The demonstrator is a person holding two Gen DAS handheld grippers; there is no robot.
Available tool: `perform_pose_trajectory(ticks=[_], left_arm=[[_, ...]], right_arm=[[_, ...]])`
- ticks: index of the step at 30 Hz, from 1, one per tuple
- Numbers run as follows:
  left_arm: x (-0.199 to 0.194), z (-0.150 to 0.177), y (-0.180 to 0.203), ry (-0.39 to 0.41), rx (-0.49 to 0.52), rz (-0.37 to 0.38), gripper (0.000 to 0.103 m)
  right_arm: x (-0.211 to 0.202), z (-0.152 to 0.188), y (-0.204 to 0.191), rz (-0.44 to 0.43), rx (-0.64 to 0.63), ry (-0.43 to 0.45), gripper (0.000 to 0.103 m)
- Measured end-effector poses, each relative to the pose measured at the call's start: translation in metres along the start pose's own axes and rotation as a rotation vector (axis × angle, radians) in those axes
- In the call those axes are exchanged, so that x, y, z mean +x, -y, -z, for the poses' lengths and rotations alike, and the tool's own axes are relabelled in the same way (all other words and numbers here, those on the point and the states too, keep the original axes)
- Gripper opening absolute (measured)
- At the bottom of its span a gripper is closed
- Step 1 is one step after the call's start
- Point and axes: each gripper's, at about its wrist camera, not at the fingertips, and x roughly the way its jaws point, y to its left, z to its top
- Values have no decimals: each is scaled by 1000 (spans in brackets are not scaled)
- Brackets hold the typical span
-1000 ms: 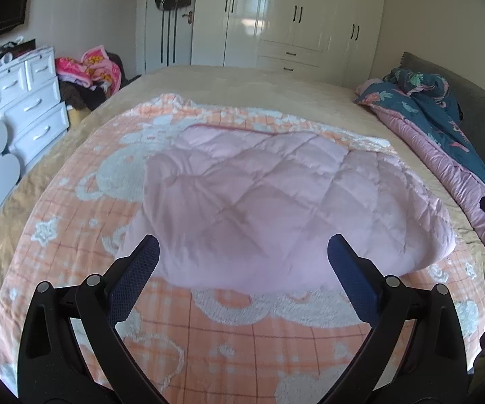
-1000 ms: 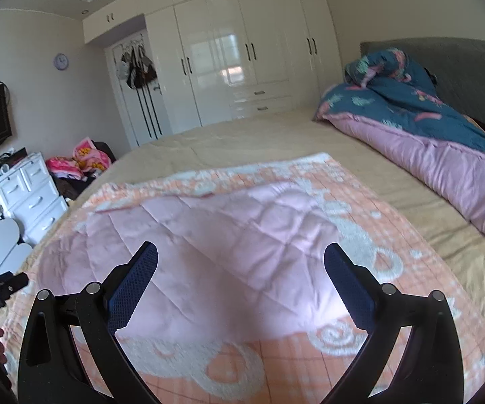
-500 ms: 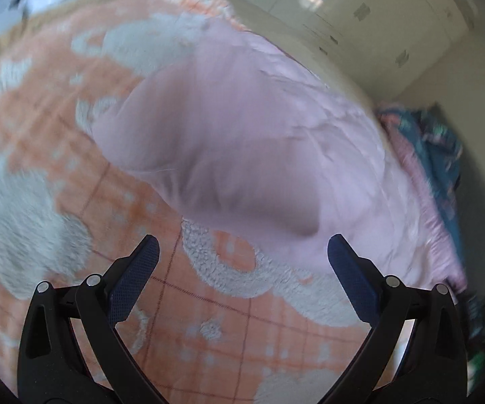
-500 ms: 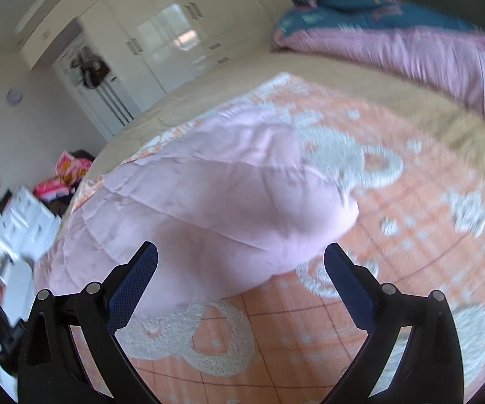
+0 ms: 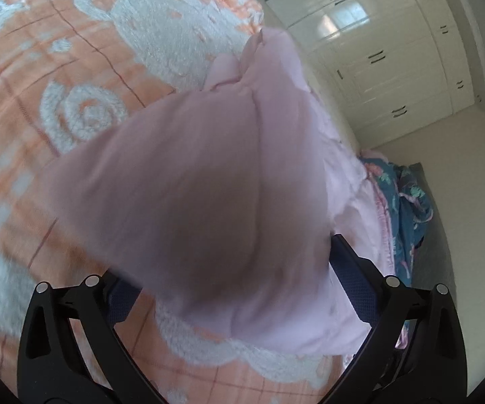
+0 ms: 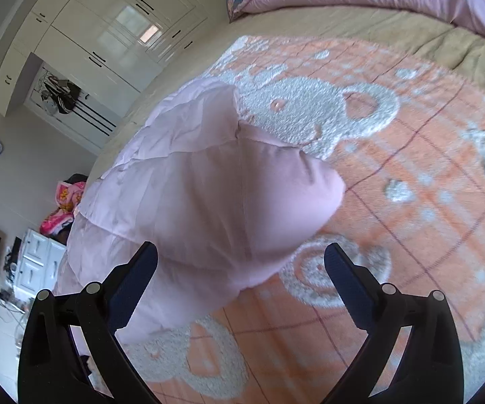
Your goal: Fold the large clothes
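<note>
- My left gripper [image 5: 232,279] is wide open and holds nothing. A corner of the pink quilted garment [image 5: 188,202] bulges in between its spread jaws, and the cloth hides most of the blue pads, so I cannot tell whether either pad touches it.
- In the left wrist view the garment lies on the orange blanket [image 5: 40,67] with white fluffy bear shapes. It runs away from me toward the white wardrobe [image 5: 394,67], and the blue floral duvet [image 5: 407,202] lies beyond its far side.
- My right gripper [image 6: 240,269] is just as wide open and also empty. The other near corner of the garment [image 6: 208,202] reaches in past the left jaw, while the right jaw stands over bare blanket [image 6: 427,168].
- In this view the garment is puffy and lies as one long rumpled mass, with no crisp crease or stacked layers that I can make out.
- I judge the task to be near its start: both grippers are lined up at the near edge, one at each corner, but neither has closed.
- What is left, as I read it: pinch both corners, lift, carry the edge over to the far side, then fold again and smooth.
</note>
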Motion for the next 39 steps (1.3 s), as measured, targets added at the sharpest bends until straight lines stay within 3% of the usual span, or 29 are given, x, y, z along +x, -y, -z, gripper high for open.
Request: perform_pose_trajectory(ticks=[5,17,20,21,24,27,28,33,39], left_arm=[[10,-6,-4,-8,-8,-5,95],[22,-14,4,-2,44,-44,95],[24,-17,8,10,57,-61,94],[25,-18,9,15,63,-67,93],[27,-17,16,34,102,-86,85],[25,-18,27,58,168,-94,62],[24,-17,32,66,193,-98,59],[21,-18,44,90,259,-110,43],[14,-17,58,108,319,-127,38]], right_arm=[[21,-7,5,-77,88,-40,99],[49,-26,-3,-117,42,-55,99],[52,-28,-5,-141,22,-58,92],[54,-30,-6,-152,15,-61,85],[57,-34,-12,-204,-17,-61,64],[54,-36,-23,-207,-81,-32,49],[50,-36,-29,-199,-115,-17,45],[42,-34,-47,-163,-204,21,39],[29,-29,-69,-147,-320,63,34]])
